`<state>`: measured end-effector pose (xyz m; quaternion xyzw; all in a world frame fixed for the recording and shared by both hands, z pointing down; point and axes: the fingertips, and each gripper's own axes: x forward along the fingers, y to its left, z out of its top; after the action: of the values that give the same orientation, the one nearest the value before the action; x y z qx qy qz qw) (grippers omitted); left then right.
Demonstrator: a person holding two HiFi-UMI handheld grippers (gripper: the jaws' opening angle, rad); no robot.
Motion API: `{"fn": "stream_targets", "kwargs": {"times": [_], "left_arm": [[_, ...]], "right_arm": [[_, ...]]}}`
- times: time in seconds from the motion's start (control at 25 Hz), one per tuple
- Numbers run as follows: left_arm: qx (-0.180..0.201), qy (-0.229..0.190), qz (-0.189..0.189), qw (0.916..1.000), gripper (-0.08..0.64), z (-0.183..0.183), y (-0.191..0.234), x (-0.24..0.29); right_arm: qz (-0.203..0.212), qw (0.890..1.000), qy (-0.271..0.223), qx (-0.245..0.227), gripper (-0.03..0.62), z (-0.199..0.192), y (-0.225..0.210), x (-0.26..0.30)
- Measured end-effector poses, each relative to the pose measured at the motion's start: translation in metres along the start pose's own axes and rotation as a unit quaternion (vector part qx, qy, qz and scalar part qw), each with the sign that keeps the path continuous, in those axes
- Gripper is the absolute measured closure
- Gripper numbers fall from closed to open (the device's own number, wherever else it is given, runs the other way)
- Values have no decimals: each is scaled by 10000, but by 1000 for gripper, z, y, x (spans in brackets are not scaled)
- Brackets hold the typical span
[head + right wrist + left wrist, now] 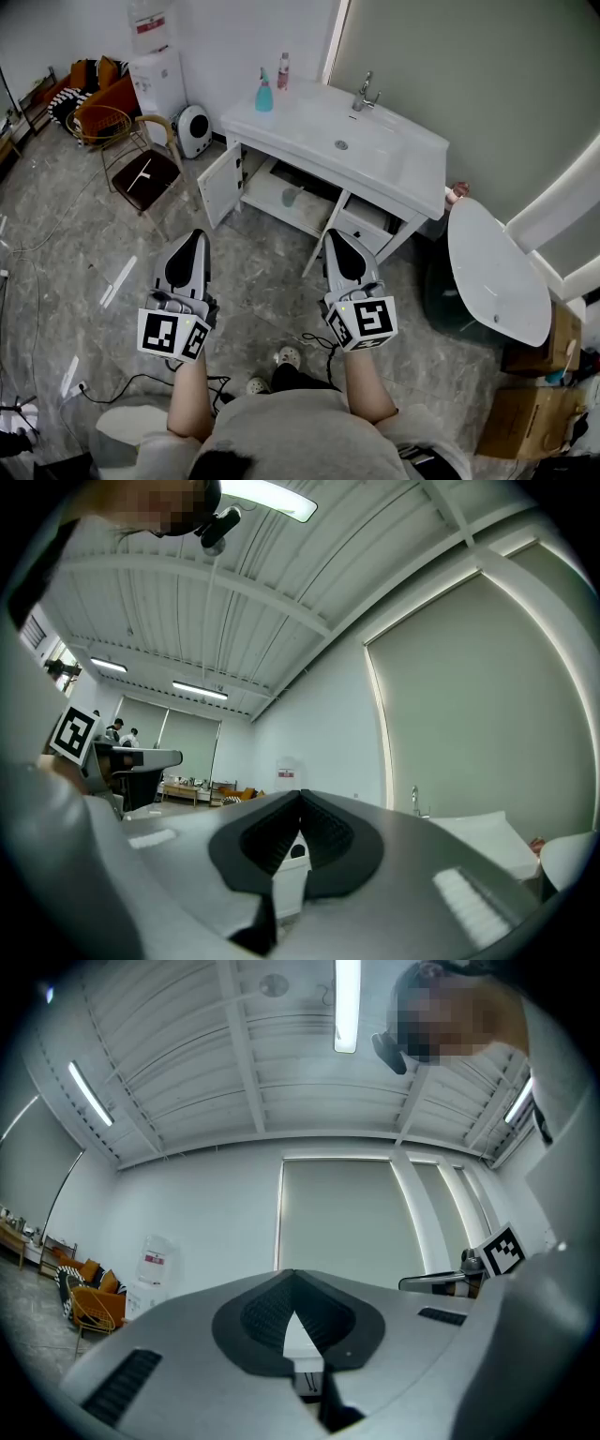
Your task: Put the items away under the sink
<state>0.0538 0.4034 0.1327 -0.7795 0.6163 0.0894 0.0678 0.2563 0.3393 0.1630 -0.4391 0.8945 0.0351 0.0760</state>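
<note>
Left claw [196, 236] and right claw [336, 236] both clenched, empty, side by side, tips toward sink cabinet [300, 127].

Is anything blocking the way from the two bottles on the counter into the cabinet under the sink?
Nothing visible does: below the spray bottle and the pink bottle, the cabinet door stands open and the shelf is mostly bare.

White sink [298, 129], teal spray bottle [263, 94]
</note>
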Motion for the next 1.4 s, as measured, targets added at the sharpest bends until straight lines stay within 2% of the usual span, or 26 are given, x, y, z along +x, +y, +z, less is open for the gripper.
{"fn": "stream_targets", "kwargs": {"times": [0.48, 0.72, 0.92, 1.16, 1.4], "left_arm": [[81, -131, 301, 9994, 561, -9, 5, 77], [93, -6, 287, 9995, 561, -25, -6, 105], [136, -12, 247, 9996, 561, -27, 1, 131], [88, 18, 191, 9998, 561, -41, 31, 166], [16, 3, 129, 9999, 561, -48, 88, 212]], "right_arm": [[237, 9996, -164, 13, 581, 0, -61, 55], [309, 9994, -132, 115, 581, -11, -85, 71], [239, 9995, -149, 169, 581, -14, -103, 89], [215, 9993, -185, 225, 581, -20, -113, 132], [125, 9996, -156, 180, 581, -27, -113, 202]]}}
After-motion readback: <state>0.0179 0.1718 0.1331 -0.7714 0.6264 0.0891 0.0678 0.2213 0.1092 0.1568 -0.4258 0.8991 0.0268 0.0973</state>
